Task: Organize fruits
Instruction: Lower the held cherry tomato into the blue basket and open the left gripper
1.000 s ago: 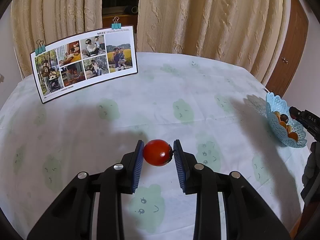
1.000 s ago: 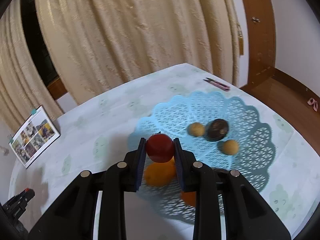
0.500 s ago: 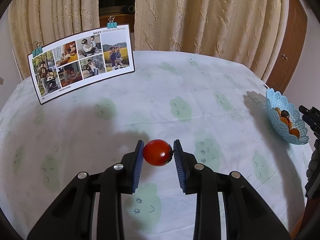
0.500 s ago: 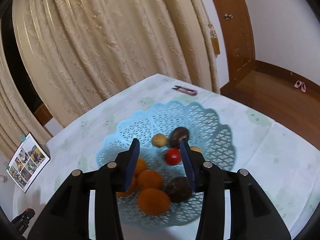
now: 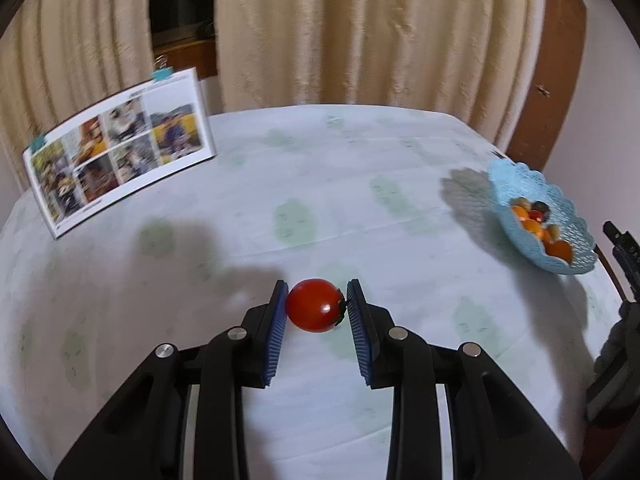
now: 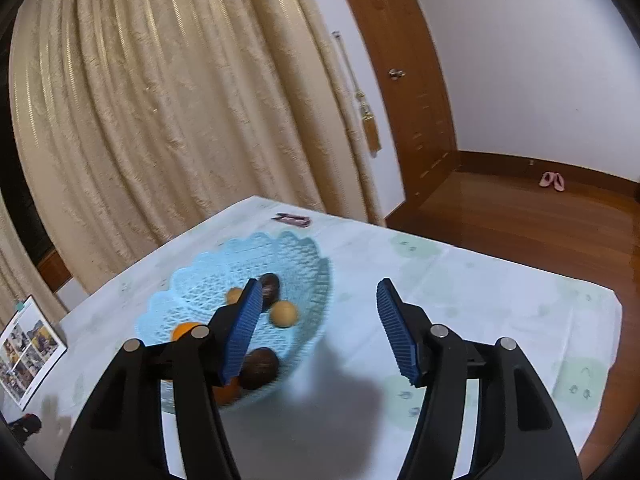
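My left gripper (image 5: 316,306) is shut on a red cherry tomato (image 5: 315,305), held above the tablecloth near the table's middle. The blue lattice fruit basket (image 5: 506,184) stands far to its right and holds orange, red and dark fruits (image 5: 534,220). In the right wrist view my right gripper (image 6: 318,320) is open and empty, above the basket's right edge. The basket (image 6: 188,300) lies under its left finger and holds brown, tan and orange fruits (image 6: 284,314). The right gripper's body shows at the left wrist view's right edge (image 5: 622,264).
A photo card (image 5: 120,152) with teal clips stands at the table's far left. A small pink tool (image 6: 292,220) lies beyond the basket near the table's far edge. Curtains hang behind the table. The table edge and wooden floor (image 6: 540,216) are to the right.
My right gripper let go of a red tomato into the basket, opened wide, and drew up and to the right. My left gripper still holds its tomato and has swung towards the basket.
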